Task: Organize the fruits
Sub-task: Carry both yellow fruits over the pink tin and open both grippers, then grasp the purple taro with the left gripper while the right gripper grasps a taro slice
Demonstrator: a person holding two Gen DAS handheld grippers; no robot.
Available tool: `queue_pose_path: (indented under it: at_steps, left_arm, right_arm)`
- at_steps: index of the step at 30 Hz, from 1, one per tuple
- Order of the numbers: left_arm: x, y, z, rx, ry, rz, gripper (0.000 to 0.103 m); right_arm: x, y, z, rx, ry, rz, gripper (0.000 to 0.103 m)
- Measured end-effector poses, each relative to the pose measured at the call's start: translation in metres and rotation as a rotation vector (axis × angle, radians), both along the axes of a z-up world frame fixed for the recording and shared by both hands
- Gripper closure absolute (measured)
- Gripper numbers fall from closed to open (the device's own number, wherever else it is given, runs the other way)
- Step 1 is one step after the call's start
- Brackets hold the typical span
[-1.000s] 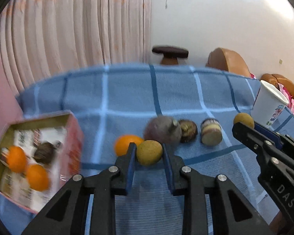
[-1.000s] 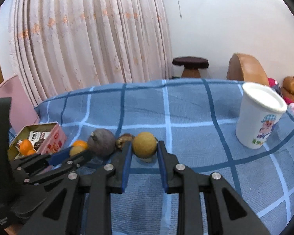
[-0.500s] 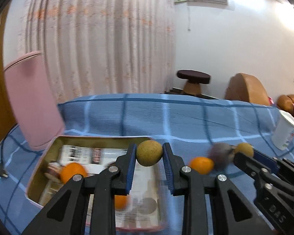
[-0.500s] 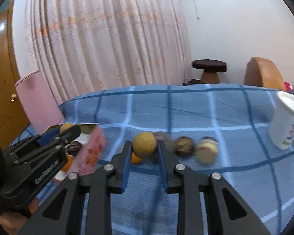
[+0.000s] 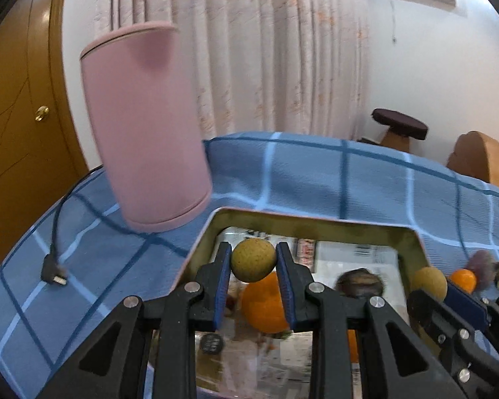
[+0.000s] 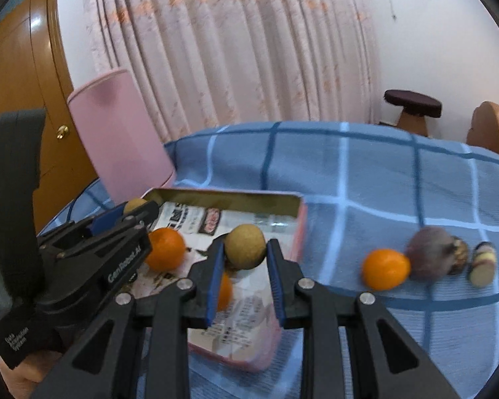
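Tools both pinching a brownish fruit over the tin (image 5: 203, 242): left tool (image 5: 253, 262), right tool (image 6: 245, 251); only right view shows "GenRobot.AI".

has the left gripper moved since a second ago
Yes. The left gripper, shut on a tan fruit, was over the blue cloth by the loose fruits; now it is over the tin box.

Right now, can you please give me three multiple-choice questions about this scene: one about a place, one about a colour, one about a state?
1. The left tongs are above:
A. the tin box
B. a white plate
C. a wooden stool

2. The tall canister beside the box is:
A. green
B. pink
C. black

3. The right tongs are:
A. wide open, empty
B. shut on a brown round fruit
C. shut on a spoon

Answers: 1 A, box interior shows below them; 2 B, its wall is pink; 3 B, both pads press the fruit.
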State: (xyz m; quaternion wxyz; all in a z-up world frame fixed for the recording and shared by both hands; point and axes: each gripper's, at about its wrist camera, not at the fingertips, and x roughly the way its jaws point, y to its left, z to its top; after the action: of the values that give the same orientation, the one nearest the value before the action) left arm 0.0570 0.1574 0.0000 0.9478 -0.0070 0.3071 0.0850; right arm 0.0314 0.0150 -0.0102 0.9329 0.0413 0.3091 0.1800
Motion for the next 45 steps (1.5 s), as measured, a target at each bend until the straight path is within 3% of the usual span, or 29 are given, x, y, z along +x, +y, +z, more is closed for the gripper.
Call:
queue_pose_path:
  at_steps: [8, 11, 13, 15, 17, 22, 32, 37, 40, 45]
  left_arm:
    - [0.0, -0.002, -0.007, 0.062, 0.03, 0.049, 0.074]
    - [0.001, -0.003, -0.007, 0.072, 0.035, 0.063, 0.073]
    - [0.002, -0.005, -0.006, 0.072, 0.027, 0.058, 0.064]
    - [-0.001, -0.007, -0.003, 0.061, 0.001, 0.051, 0.035]
    - [-0.006, -0.011, 0.002, 0.054, -0.045, 0.041, 0.027]
    - [-0.014, -0.026, 0.009, 0.05, -0.107, -0.022, 0.027]
    - [-0.031, -0.094, 0.017, 0.084, -0.16, -0.282, 0.027]
    - [-0.035, -0.145, 0.015, 0.061, -0.101, -0.486, 0.027]
    - [-0.034, -0.175, 0.008, 0.09, -0.051, -0.573, 0.027]
    - [-0.024, -0.21, 0.0, 0.162, -0.008, -0.589, 0.027]
  right_arm:
    - [0.006, -0.003, -0.009, 0.05, 0.04, 0.028, 0.07]
    - [0.003, -0.009, -0.005, 0.079, 0.024, 0.02, 0.056]
    - [-0.002, -0.015, 0.0, 0.087, -0.004, 0.004, 0.051]
    - [-0.005, -0.022, 0.005, 0.091, -0.03, -0.019, 0.049]
    - [-0.007, -0.034, 0.011, 0.097, -0.05, -0.057, 0.049]
    - [-0.011, -0.079, 0.015, 0.115, -0.063, -0.147, 0.049]
    - [-0.022, -0.193, 0.005, 0.073, 0.005, -0.364, 0.047]
    - [-0.02, -0.216, -0.008, 0.005, 0.079, -0.358, 0.047]
    - [-0.012, -0.22, -0.018, -0.023, 0.141, -0.32, 0.047]
    - [-0.001, -0.223, -0.02, -0.058, 0.154, -0.309, 0.047]
